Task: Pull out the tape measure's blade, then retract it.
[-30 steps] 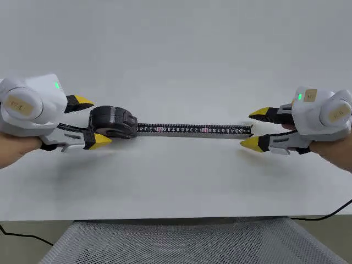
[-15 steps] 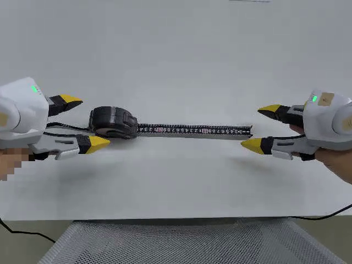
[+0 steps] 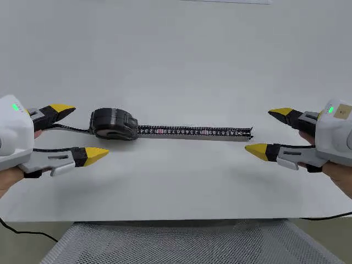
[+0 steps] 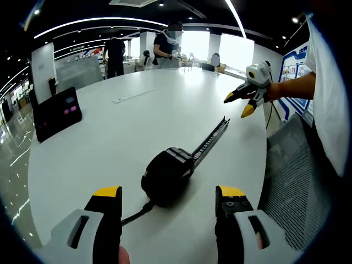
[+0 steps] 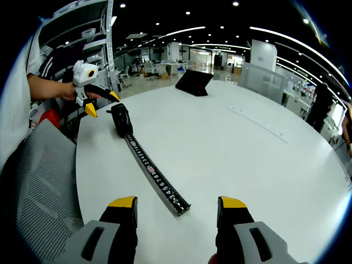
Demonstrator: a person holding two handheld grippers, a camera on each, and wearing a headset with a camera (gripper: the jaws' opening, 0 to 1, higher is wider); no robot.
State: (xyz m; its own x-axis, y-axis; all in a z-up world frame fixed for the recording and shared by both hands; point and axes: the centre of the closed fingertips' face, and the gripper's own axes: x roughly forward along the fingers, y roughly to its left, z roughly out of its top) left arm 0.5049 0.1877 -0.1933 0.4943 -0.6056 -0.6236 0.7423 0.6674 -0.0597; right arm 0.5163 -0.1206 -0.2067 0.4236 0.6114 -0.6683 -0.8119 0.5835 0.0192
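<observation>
A black tape measure (image 3: 113, 123) (image 4: 166, 174) (image 5: 122, 119) lies on the white table (image 3: 181, 176), its dark numbered blade (image 3: 195, 131) (image 4: 212, 140) (image 5: 155, 176) drawn out flat to the right. My left gripper (image 3: 80, 132) (image 4: 170, 199) is open, a short way left of the case, touching nothing. My right gripper (image 3: 269, 131) (image 5: 177, 206) is open too, just right of the blade's end hook (image 3: 251, 132) (image 5: 183, 209) and apart from it. Both have yellow-tipped fingers.
A grey mesh chair (image 3: 187, 242) sits at the table's near edge. A black tablet stand (image 4: 55, 113) (image 5: 193, 82) and a flat white strip (image 4: 133, 96) (image 5: 258, 124) lie far off on the table. People stand beyond it.
Both grippers have backed away outward: the left off the case, the right off the blade's end. The blade stays drawn out on the table.
</observation>
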